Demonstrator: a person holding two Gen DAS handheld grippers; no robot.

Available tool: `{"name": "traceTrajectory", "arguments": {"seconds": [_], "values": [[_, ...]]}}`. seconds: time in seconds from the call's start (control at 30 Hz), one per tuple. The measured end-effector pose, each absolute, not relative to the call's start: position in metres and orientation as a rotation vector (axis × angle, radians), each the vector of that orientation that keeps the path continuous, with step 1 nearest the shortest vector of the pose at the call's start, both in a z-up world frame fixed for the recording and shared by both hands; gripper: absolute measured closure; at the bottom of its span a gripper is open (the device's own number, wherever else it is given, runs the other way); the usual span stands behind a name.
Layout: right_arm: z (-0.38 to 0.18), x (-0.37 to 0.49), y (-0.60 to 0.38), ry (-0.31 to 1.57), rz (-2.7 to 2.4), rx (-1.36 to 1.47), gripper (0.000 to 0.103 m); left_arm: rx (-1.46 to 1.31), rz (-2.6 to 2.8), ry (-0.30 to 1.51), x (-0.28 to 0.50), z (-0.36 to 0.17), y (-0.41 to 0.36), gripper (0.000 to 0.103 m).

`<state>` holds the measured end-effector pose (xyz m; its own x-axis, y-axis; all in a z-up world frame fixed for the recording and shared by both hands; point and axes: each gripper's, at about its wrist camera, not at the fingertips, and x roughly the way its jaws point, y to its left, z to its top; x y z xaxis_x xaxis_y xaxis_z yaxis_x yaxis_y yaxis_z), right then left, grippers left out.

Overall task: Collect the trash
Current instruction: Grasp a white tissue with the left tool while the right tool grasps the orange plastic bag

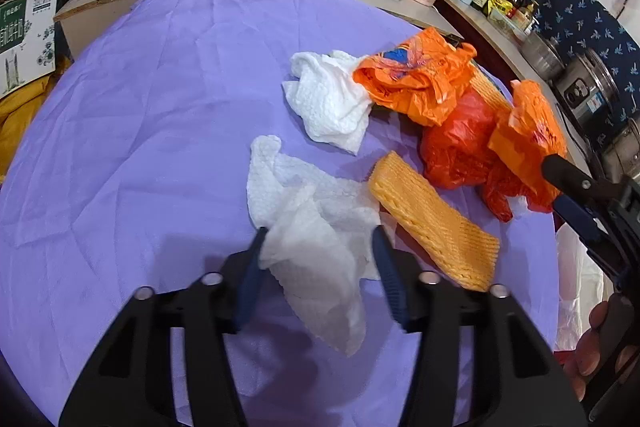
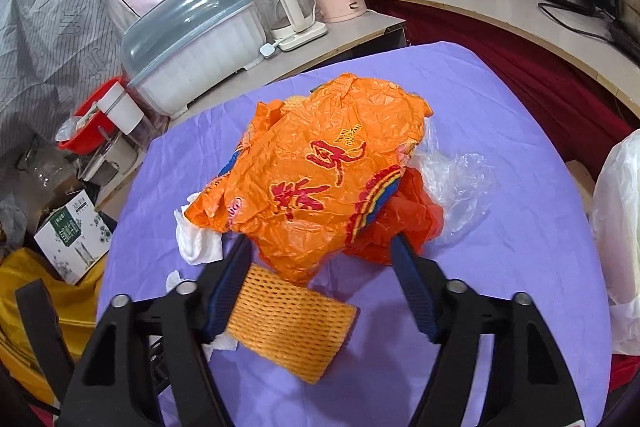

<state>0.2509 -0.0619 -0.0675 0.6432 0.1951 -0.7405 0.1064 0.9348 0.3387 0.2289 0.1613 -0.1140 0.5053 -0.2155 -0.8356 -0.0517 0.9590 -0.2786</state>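
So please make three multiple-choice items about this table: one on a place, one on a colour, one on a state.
1. Where does the yellow foam net lie, seen from the left wrist?
A. right of the near paper towel
B. on the counter
C. inside the box

2. What colour is the tablecloth?
A. green
B. purple
C. white

3. How stands the left gripper?
A. open around the towel
C. out of view
B. shut on the net

Answers: 1 A, the net lies beside the towel's right edge; 2 B, purple cloth everywhere; 3 A, its fingers stand apart at the towel's sides.
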Motion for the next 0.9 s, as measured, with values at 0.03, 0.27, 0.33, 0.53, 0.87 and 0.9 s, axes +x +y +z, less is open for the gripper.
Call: {"name": "traceTrajectory", "arguments": {"seconds": [0.03,0.27,0.33,0.53,0.87,0.9], "values": [[-0.07,0.252,-0.062,0.885,0.057,0.377,0.052,-0.282,-0.107,1.044,0.229,-0.115,0.16,0.072],[-0.072,0.247,-0.061,0.899,0.077,0.376,0.073,-0.287,-0.113,1.04,0.225,-0.112,0.165,0.097],[-0.068,0.243,-0.06,0.89,0.079,0.367,0.074,-0.285,-0.101,1.023,0.221,-0.106,0.168,0.097],[-0.045,0.225,-0.063,0.837,0.086,0.361,0.076,-0.285,-0.094,0.979,0.212,-0.088,0.173,0.099],[-0.007,0.196,-0.086,0.748,0.078,0.38,0.077,-0.28,-0.132,0.873,0.185,-0.039,0.168,0.099],[-0.004,0.192,-0.089,0.74,0.077,0.381,0.077,-0.279,-0.138,0.865,0.183,-0.035,0.167,0.099]]}}
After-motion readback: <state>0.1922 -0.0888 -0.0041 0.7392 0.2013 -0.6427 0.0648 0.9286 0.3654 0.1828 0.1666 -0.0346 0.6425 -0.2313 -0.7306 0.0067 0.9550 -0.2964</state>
